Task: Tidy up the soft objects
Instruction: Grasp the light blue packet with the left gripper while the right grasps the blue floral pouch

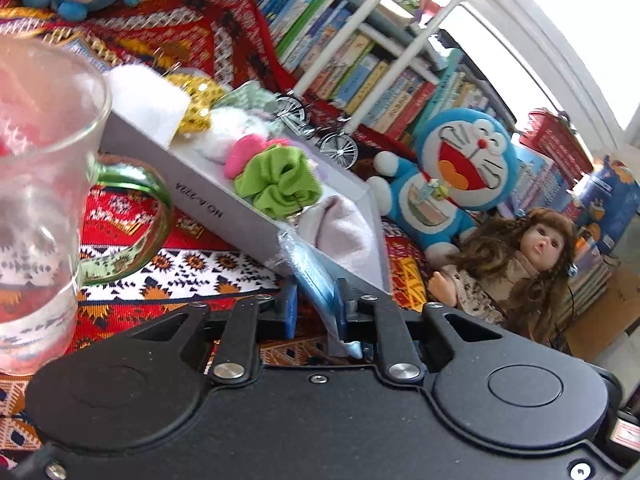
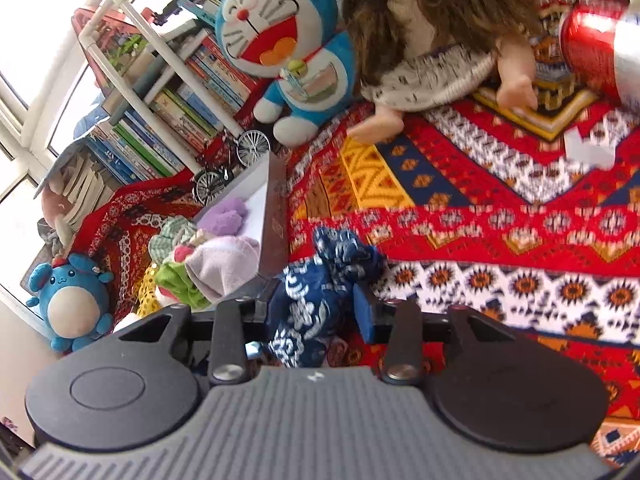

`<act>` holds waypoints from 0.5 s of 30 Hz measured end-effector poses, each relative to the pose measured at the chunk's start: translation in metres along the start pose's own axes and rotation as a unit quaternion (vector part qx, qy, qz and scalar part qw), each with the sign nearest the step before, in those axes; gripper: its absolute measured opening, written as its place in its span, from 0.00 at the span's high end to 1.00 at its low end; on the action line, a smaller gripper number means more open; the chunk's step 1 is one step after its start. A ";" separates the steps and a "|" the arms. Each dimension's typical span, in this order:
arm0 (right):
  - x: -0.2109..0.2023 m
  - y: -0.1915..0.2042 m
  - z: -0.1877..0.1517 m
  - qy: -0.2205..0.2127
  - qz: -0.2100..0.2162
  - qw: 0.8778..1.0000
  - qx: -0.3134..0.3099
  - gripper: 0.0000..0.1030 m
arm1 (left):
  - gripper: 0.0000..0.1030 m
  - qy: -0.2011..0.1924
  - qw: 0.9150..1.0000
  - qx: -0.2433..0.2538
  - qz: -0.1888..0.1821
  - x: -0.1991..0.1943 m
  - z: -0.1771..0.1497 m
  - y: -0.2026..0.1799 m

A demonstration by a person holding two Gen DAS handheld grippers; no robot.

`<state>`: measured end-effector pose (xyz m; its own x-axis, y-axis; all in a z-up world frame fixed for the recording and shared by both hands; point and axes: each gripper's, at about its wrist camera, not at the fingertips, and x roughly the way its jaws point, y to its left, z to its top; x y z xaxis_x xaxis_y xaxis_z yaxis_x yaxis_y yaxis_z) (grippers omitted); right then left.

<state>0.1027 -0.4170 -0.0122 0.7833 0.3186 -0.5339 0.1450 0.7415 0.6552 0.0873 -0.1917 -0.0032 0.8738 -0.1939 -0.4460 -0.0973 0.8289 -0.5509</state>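
Left gripper [image 1: 316, 312] jaws clamp pale blue cloth [image 1: 314, 276]; right gripper [image 2: 320, 308] jaws clamp navy white-patterned cloth [image 2: 320, 280].

A woven, matt patterned cloth [image 2: 500, 216] covers the surface. The mug [image 1: 36, 168] is clear glossy glass, the box [image 1: 224, 208] smooth matt card, the blue toy [image 1: 448, 176] plush, the toy bicycle [image 1: 316, 128] shiny metal.
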 end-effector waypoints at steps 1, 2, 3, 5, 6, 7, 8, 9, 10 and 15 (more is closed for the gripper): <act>0.001 -0.003 -0.001 0.003 0.006 1.000 0.010 0.61 | 0.86 -0.004 1.000 0.007 -0.003 -0.002 -0.001 -0.002; 0.002 -0.005 -0.001 0.005 0.011 1.000 0.017 0.65 | 0.86 -0.005 1.000 0.014 -0.006 -0.004 -0.001 -0.004; 0.001 -0.006 -0.002 0.004 0.013 1.000 0.023 0.71 | 0.87 -0.006 1.000 0.019 -0.008 -0.006 -0.001 -0.006; -0.002 -0.004 -0.002 -0.001 0.017 1.000 0.022 0.75 | 0.88 -0.008 1.000 0.027 -0.013 -0.010 -0.001 -0.008; -0.005 -0.002 -0.003 -0.005 0.017 1.000 0.019 0.76 | 0.90 -0.009 0.999 0.030 -0.018 -0.012 0.000 -0.009; -0.008 0.001 -0.003 -0.009 0.018 1.000 0.015 0.78 | 0.91 -0.011 0.999 0.034 -0.024 -0.015 0.001 -0.011; -0.011 0.003 -0.002 -0.014 0.018 1.000 0.012 0.80 | 0.92 -0.014 0.999 0.039 -0.029 -0.019 0.002 -0.013; -0.015 0.006 -0.002 -0.020 0.019 1.000 0.010 0.81 | 0.92 -0.017 0.998 0.045 -0.033 -0.021 0.002 -0.015; -0.018 0.008 -0.002 -0.024 0.019 1.000 0.007 0.82 | 0.92 -0.019 0.998 0.056 -0.035 -0.024 0.003 -0.018; -0.026 0.014 -0.001 -0.027 -0.007 1.000 -0.003 0.85 | 0.92 0.003 0.998 0.061 -0.024 -0.024 0.007 -0.016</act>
<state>0.0836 -0.4145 0.0107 0.8125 0.2758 -0.5136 0.1533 0.7490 0.6446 0.0718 -0.1968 0.0214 0.8729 -0.2387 -0.4255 0.0040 0.8756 -0.4830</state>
